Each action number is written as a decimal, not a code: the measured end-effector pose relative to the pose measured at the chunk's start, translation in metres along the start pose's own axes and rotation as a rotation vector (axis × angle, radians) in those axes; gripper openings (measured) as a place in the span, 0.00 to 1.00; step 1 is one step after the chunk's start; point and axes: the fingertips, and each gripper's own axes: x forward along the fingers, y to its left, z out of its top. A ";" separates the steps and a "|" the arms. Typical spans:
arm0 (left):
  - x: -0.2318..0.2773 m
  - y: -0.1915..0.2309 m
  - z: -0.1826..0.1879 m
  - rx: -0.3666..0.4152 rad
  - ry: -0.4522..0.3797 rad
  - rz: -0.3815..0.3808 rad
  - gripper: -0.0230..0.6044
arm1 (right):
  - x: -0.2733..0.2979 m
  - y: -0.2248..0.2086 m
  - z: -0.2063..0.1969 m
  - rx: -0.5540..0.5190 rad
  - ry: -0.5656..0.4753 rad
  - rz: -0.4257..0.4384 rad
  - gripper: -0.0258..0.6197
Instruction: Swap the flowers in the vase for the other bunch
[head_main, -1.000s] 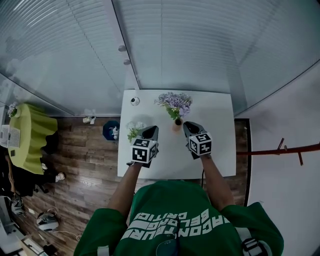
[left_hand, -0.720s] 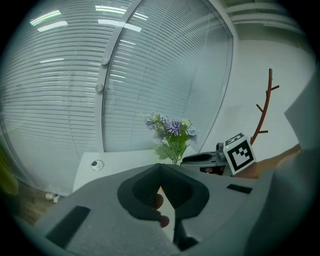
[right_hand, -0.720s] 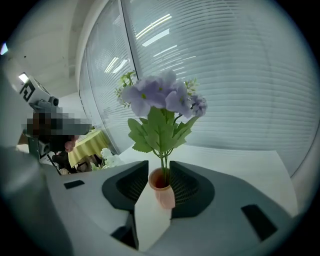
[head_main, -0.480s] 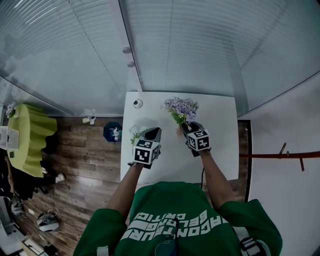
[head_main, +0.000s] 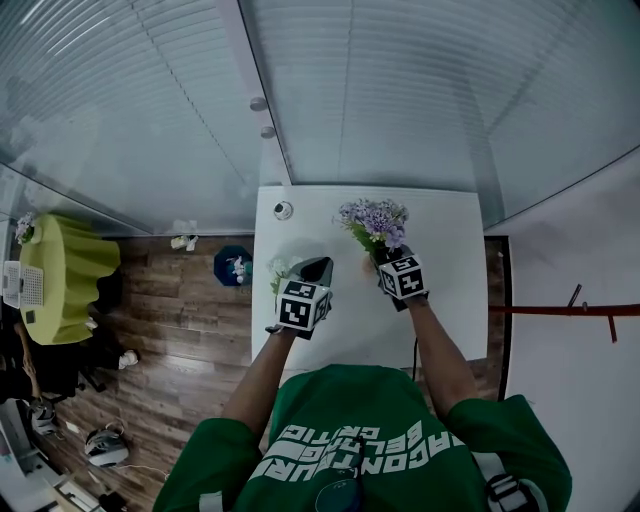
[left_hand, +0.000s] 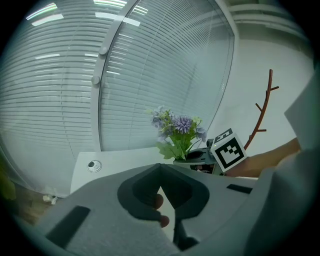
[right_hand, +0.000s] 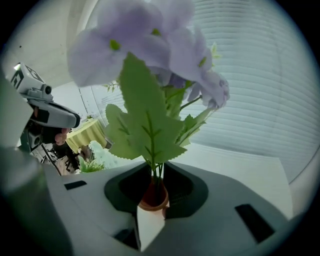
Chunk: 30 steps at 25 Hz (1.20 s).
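right gripper jaws, just been closing, pinch the flowers above the vase; left gripper clenched, empty.

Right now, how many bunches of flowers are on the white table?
2. The purple bunch stands in the vase near the table's middle; the white bunch lies near its left edge. None seems hidden.
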 end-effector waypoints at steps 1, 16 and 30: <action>0.001 0.000 0.001 0.000 -0.003 -0.003 0.04 | 0.000 -0.001 0.001 -0.006 -0.001 -0.004 0.16; 0.001 -0.002 0.003 0.000 0.009 -0.020 0.04 | -0.005 0.004 0.012 -0.017 -0.002 -0.005 0.09; -0.007 -0.023 0.017 -0.009 -0.040 0.066 0.04 | -0.038 -0.002 0.037 0.009 -0.087 0.055 0.09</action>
